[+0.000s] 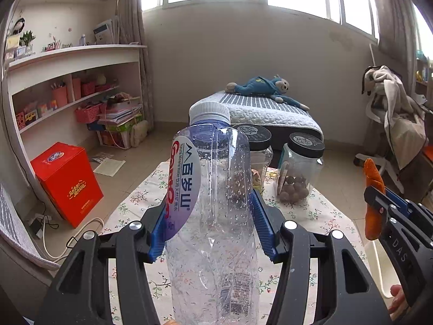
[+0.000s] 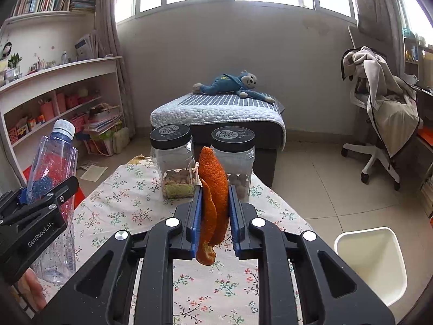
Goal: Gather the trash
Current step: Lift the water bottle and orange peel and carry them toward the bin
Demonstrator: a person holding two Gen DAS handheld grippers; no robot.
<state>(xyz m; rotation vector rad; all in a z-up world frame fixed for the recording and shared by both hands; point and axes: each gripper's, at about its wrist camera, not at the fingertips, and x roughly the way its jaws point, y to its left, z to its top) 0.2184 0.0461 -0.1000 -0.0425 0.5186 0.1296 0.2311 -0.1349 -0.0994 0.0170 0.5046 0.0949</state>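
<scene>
An empty plastic bottle [image 1: 213,203] is clamped upright between the blue pads of the left claw [image 1: 211,216], raised above the floral-clothed table [image 2: 130,197]. To its right, an orange peel [image 2: 212,205] is pinched in the nearly closed right claw [image 2: 215,211], tilted slightly downward. Two black-lidded jars [image 2: 173,159] are seen beyond the table's far edge side.

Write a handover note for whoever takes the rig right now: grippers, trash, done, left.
Left gripper: shut on the empty clear plastic water bottle, lifted off the table.
Right gripper: shut on the curled orange peel, also lifted.
White plastic bin: on the floor right of the floral-cloth table.
Done: both pieces picked up.
Left: drop both in the bin. The two black-lidded jars hold food; probably leave them.
</scene>
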